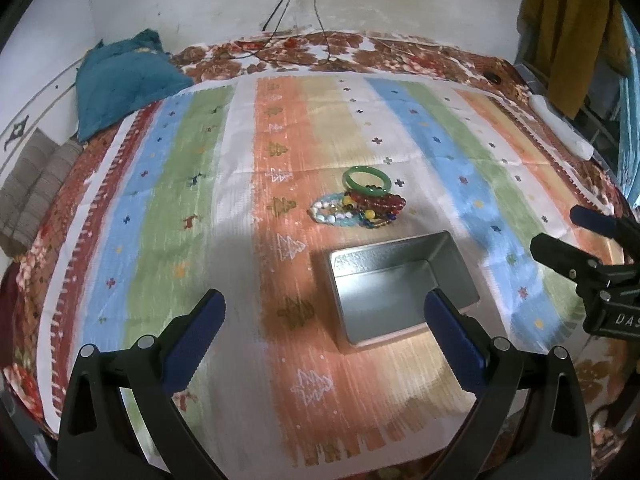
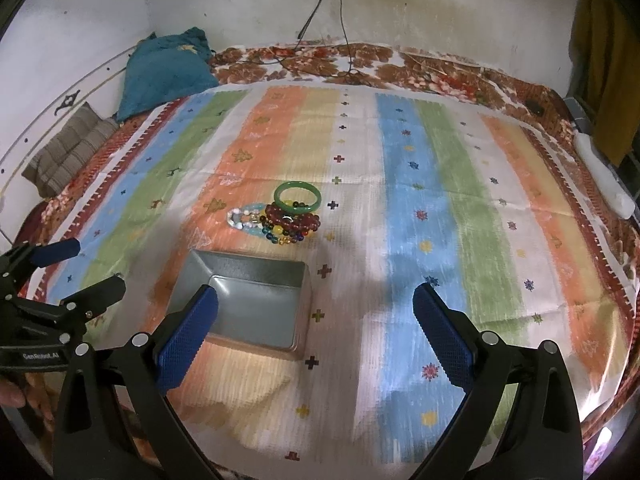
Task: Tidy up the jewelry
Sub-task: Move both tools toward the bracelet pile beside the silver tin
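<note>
- The left tool (image 1: 325,322) is hovering with its fingers spread wide, gripping nothing.
- The right tool (image 2: 316,318) is also gaping apart and carrying nothing.
- A pile of bracelets (image 1: 357,204) is lying on the bed's striped cloth (image 1: 168,200), just beyond an empty metal tin (image 1: 400,284).
- A green bangle (image 2: 298,197) is resting on the pile's far side.
</note>
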